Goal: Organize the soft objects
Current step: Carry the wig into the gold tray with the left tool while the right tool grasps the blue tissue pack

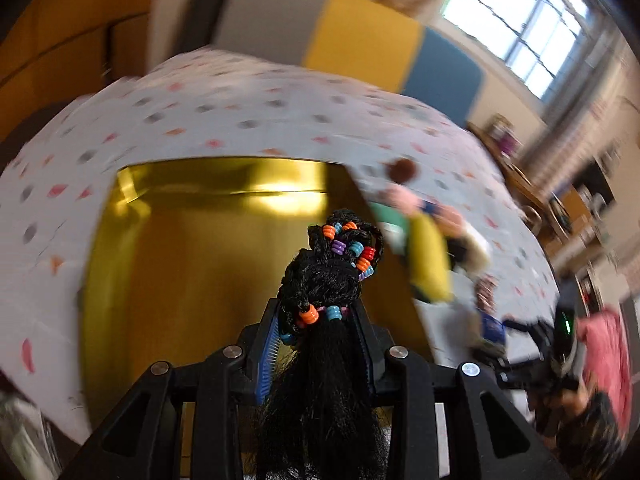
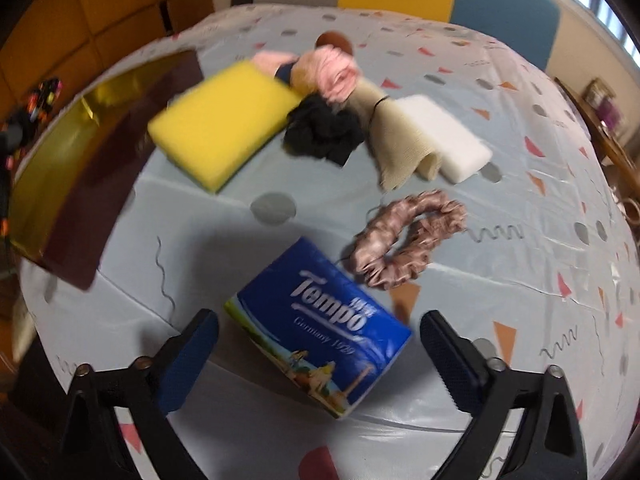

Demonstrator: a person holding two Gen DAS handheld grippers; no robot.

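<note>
Left gripper (image 1: 318,344) clenched on beaded black hairpiece (image 1: 328,280) above glossy gold tray (image 1: 208,240); right gripper (image 2: 320,344) wide, unclenched, astride blue tissue pack (image 2: 320,320)

sponge (image 2: 224,128) left of cloth (image 2: 400,148) | scrunchie (image 2: 404,240) behind tissue pack (image 2: 320,328) | box (image 2: 52,184) far left

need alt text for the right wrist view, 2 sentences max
The right tool, jaws open, hovers over a blue Tempo tissue pack on a pale patterned tablecloth. Behind lie a pink-brown satin scrunchie, yellow sponge, black scrunchie, beige cloth, white sponge and, at left, a gold-lined box.
</note>
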